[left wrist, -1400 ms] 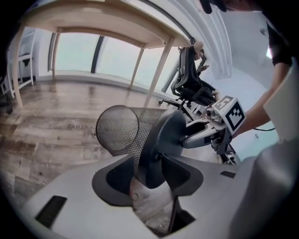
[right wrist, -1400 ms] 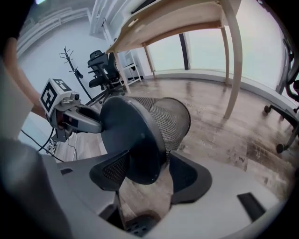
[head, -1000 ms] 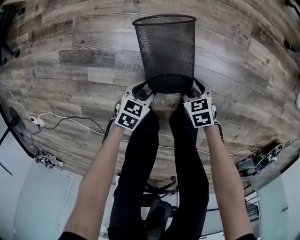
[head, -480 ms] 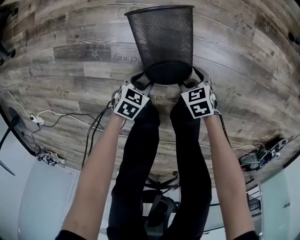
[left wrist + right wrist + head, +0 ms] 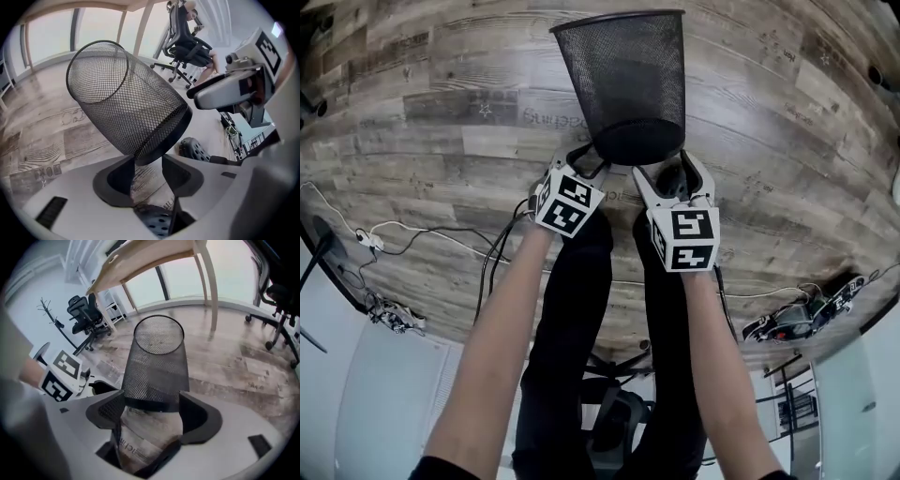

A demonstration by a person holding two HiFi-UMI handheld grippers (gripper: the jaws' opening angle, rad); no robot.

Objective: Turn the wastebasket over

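— Where's the wastebasket (image 5: 623,84) just now?

— On the wooden floor (image 5: 441,141), standing mouth up, right in front of the person's legs (image 5: 581,309). Its base is toward the two grippers.

— Is anything holding it?

— The left gripper (image 5: 149,161) is about half closed and pinches the solid band (image 5: 637,150) round the bottom. The right gripper (image 5: 152,401) has just been opening its jaws. They stand wide, with the band's edge in the gap, but neither pad presses on it.

— Does it look heavy?

— I'd guess not. It's thin wire mesh, so it should be light and fairly stiff, though a hard squeeze might dent the wall. It's round and smooth too, so it could swivel in a one-sided pinch.

— So where would you take hold?

— On the bottom band or the rolled rim (image 5: 617,21), one gripper on each side, opposite each other. Those are the firm parts.
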